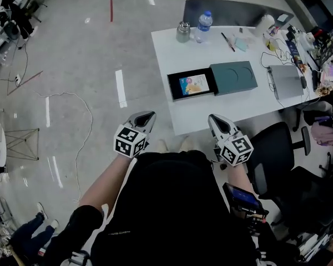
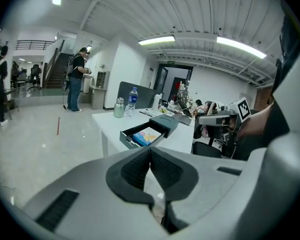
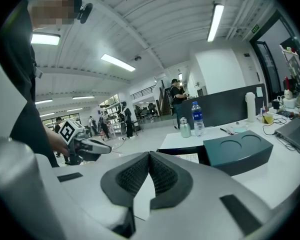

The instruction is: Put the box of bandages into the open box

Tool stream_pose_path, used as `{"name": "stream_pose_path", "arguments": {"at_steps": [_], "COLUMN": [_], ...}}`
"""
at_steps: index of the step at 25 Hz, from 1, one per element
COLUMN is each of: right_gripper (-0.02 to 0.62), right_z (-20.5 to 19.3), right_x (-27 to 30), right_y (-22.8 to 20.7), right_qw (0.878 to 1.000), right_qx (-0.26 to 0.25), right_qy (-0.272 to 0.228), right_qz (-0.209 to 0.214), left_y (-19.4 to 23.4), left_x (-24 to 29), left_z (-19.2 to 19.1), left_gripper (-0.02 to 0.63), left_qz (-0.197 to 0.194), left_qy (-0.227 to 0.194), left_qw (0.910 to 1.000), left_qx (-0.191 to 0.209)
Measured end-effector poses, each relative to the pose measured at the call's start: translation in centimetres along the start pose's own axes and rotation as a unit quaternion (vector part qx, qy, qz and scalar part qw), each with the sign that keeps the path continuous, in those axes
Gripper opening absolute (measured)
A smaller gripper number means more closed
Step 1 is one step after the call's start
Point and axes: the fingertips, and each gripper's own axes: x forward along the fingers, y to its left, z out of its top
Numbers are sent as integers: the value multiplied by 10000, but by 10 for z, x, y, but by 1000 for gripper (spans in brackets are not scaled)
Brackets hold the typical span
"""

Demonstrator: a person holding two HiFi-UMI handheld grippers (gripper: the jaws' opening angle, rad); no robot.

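Observation:
The open box is a dark drawer tray (image 1: 176,91) slid out of a teal sleeve (image 1: 233,77) on the white table (image 1: 172,51). A colourful box of bandages (image 1: 192,84) lies inside the tray. In the left gripper view, tray (image 2: 127,137) and bandage box (image 2: 146,135) show ahead. My left gripper (image 1: 147,116) and right gripper (image 1: 213,118) hang close to my body, short of the table's near edge. Both are shut with nothing between their jaws. In their own views the left gripper (image 2: 150,150) and right gripper (image 3: 149,155) show pads touching.
A water bottle (image 1: 204,26) and a steel flask (image 1: 183,31) stand at the table's far side, with a laptop (image 1: 286,81) and cables to the right. A black office chair (image 1: 277,148) sits right of me. A cable (image 1: 83,126) trails on the floor. A person (image 2: 76,79) stands far off.

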Motion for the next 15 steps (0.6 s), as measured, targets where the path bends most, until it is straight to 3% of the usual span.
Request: {"name": "stream_pose_path", "arguments": {"at_steps": [15], "right_gripper": [26], "right_z": [-9], "right_x": [-4], "right_y": [37], "right_qw": [9995], "right_qx": [-25], "right_qy": [-83], "right_qz": [-319], "left_y": [-3], "left_x": [-16], "left_z": [-7], "left_gripper": [9], "left_qz": [-448], "left_qy": [-56], "left_qw": [9988], "left_qx": [180]}}
